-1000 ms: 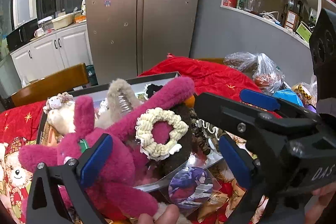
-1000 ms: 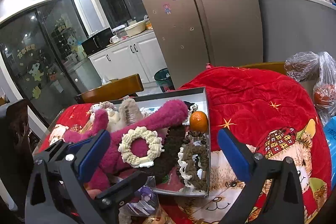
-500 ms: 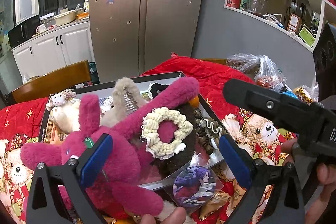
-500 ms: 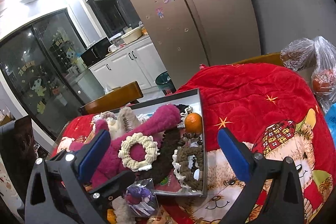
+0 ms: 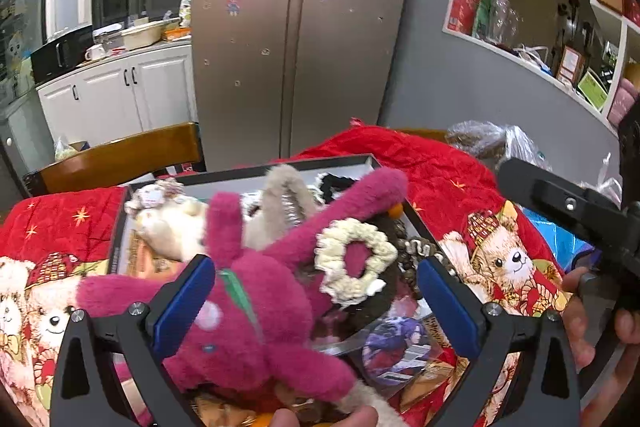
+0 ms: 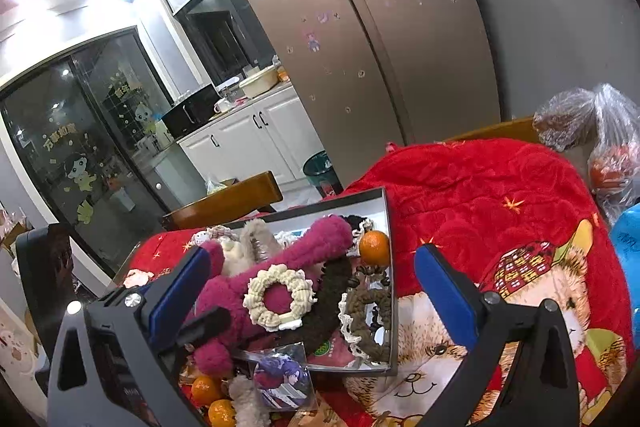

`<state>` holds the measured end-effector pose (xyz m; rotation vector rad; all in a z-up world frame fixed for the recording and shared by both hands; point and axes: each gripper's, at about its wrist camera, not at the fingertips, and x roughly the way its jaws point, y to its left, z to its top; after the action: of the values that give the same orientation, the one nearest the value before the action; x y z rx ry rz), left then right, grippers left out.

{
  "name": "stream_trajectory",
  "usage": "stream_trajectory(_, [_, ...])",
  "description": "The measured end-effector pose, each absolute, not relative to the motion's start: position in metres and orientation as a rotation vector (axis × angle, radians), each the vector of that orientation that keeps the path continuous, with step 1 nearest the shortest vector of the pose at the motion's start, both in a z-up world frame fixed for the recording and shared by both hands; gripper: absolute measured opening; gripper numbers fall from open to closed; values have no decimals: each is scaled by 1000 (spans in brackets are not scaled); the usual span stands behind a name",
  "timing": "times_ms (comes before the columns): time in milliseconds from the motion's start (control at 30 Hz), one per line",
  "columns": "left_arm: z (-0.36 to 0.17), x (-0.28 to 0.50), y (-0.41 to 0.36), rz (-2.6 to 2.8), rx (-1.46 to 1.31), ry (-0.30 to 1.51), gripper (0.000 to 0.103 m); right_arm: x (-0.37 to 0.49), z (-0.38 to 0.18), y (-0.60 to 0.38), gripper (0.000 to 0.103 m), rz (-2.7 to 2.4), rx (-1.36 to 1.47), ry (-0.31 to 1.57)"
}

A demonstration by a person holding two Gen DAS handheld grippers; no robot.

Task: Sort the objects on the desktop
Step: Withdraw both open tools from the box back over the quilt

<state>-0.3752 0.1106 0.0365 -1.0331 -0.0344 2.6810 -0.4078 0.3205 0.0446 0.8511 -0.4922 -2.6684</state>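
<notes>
A shallow tray (image 5: 248, 171) on the red tablecloth holds a heap of things. On top lies a pink plush toy (image 5: 256, 299) with a cream scrunchie (image 5: 352, 259) around one limb. My left gripper (image 5: 316, 307) hangs open just above the plush, with nothing between its blue pads. In the right wrist view the same plush (image 6: 320, 239) and scrunchie (image 6: 280, 297) lie beside a tangerine (image 6: 374, 247) and a brown lace-edged scrunchie (image 6: 368, 319). My right gripper (image 6: 310, 293) is open and empty, above the tray's near right side. A round character badge (image 6: 282, 377) lies at the front.
More tangerines (image 6: 206, 389) lie near the tray's front corner. Plastic bags (image 6: 600, 131) and a blue item (image 6: 628, 239) sit at the right. A wooden chair back (image 5: 120, 155) stands behind the table. A hand (image 5: 576, 315) holds the right gripper's handle at the right edge.
The right gripper has drawn away to the right and no longer crosses over the tray in the left view. Both views have lifted and pulled back slightly. Both grippers stay open.
</notes>
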Motion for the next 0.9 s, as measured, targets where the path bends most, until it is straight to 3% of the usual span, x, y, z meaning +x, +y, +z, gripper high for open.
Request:
stream_trajectory(667, [96, -313, 29, 2902, -941, -162, 103, -328, 118, 253, 103, -2775, 611, -182])
stream_trajectory(900, [124, -276, 3, 2982, -882, -113, 103, -286, 128, 244, 103, -2761, 597, -208])
